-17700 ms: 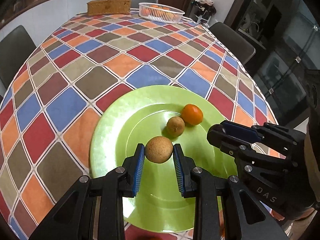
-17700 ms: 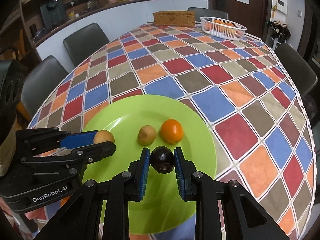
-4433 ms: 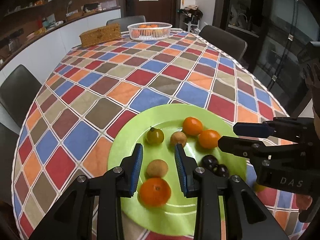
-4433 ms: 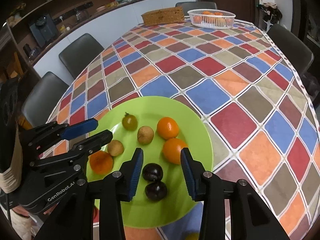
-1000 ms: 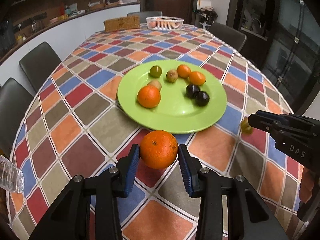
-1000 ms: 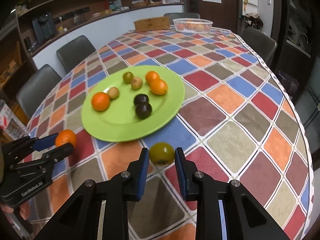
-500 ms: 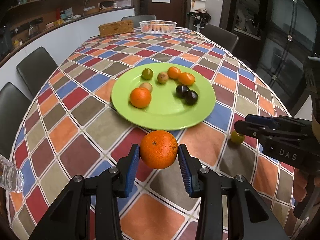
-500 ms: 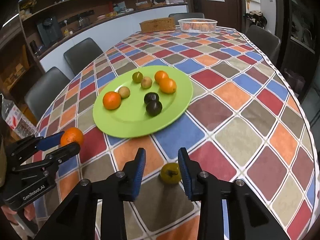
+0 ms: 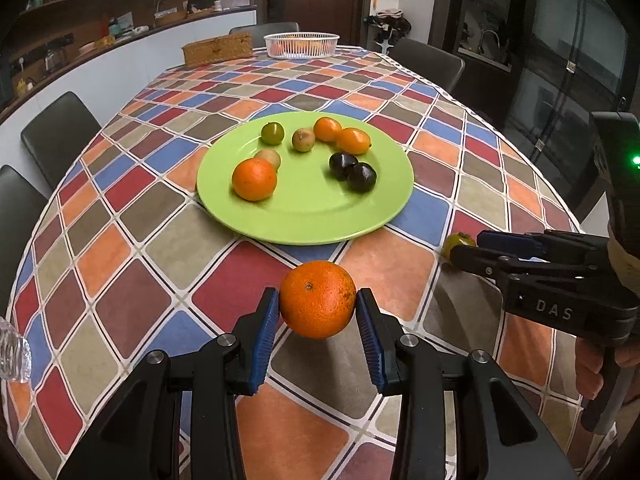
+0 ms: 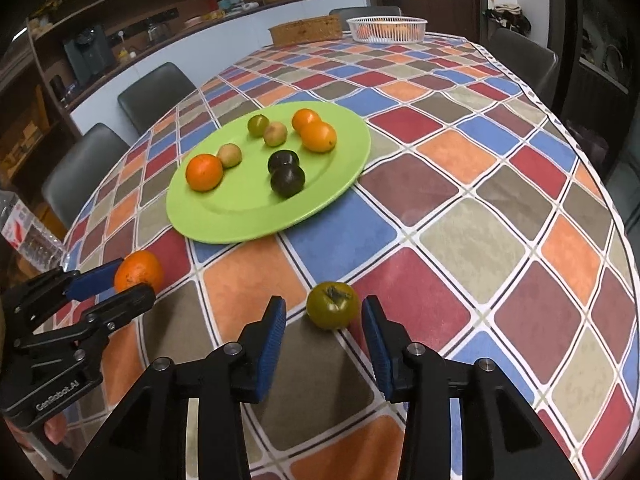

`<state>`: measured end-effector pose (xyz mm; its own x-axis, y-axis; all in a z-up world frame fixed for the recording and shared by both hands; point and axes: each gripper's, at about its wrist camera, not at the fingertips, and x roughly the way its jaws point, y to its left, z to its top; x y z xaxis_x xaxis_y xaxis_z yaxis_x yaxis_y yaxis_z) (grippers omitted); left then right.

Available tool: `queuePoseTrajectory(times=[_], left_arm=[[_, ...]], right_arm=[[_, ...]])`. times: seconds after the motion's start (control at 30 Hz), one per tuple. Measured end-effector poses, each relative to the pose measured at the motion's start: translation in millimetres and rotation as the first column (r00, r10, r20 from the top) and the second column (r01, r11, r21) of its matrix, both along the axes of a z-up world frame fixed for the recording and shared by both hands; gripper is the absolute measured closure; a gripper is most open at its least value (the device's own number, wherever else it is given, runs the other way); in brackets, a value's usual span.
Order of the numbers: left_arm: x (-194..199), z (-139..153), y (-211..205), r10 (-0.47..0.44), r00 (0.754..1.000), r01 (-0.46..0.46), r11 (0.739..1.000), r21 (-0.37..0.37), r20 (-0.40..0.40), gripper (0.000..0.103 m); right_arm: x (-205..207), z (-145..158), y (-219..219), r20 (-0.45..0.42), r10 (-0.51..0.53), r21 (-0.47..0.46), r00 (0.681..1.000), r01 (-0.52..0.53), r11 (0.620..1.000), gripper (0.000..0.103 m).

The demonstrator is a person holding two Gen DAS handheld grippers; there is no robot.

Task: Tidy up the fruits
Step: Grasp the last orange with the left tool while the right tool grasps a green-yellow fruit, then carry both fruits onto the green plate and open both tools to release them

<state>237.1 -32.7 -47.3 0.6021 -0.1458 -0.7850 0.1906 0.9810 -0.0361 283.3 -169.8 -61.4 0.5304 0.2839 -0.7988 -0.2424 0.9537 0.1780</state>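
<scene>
A large orange (image 9: 317, 299) hangs above the checked tablecloth, and my left gripper (image 9: 317, 322) is shut on it; the same orange (image 10: 139, 272) shows at the left of the right wrist view. A green persimmon-like fruit (image 10: 332, 305) lies on the cloth between the blue pads of my right gripper (image 10: 324, 330), whose jaws are opening and do not touch it. In the left wrist view that fruit (image 9: 459, 242) peeks out beside the right gripper's fingers (image 9: 506, 248). Beyond both stands the green plate (image 9: 308, 216) with several fruits: oranges, dark plums, small brown and green ones.
A white basket (image 9: 302, 45) of oranges and a wicker box (image 9: 218, 49) stand at the table's far end. Dark chairs (image 10: 156, 94) line the left side and far edge. A plastic bottle (image 10: 30, 236) sits at the left table edge. The table's right edge is close.
The right gripper let go of the green fruit, which now lies on the cloth between spread pads. The left gripper keeps its hold on the orange and has hardly moved.
</scene>
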Motion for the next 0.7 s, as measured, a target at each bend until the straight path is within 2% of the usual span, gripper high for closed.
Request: queuePoseTrajectory(times=[0.23, 0.4, 0.7], left_arm=[[3.5, -1.0, 3.2, 0.009, 1.0, -0.009, 1.0, 0.0, -0.003, 0.064], [4.1, -0.8, 3.8, 0.011, 1.0, -0.011, 1.0, 0.002, -0.001, 0.064], [6.0, 4.3, 4.0, 0.006, 1.0, -0.006, 1.0, -0.004, 0.017, 0.064]], right_arm=[[11.6, -6.1, 6.2, -0.002, 0.008, -0.046, 1.0, -0.008, 0.999, 0.064], [16.9, -8.2, 9.4, -0.008, 0.023, -0.056, 1.0, -0.023, 0.998, 0.073], [10.5, 2.0, 11.0, 0.024, 0.033, -0.034, 0.999, -0.032, 0.999, 0.074]])
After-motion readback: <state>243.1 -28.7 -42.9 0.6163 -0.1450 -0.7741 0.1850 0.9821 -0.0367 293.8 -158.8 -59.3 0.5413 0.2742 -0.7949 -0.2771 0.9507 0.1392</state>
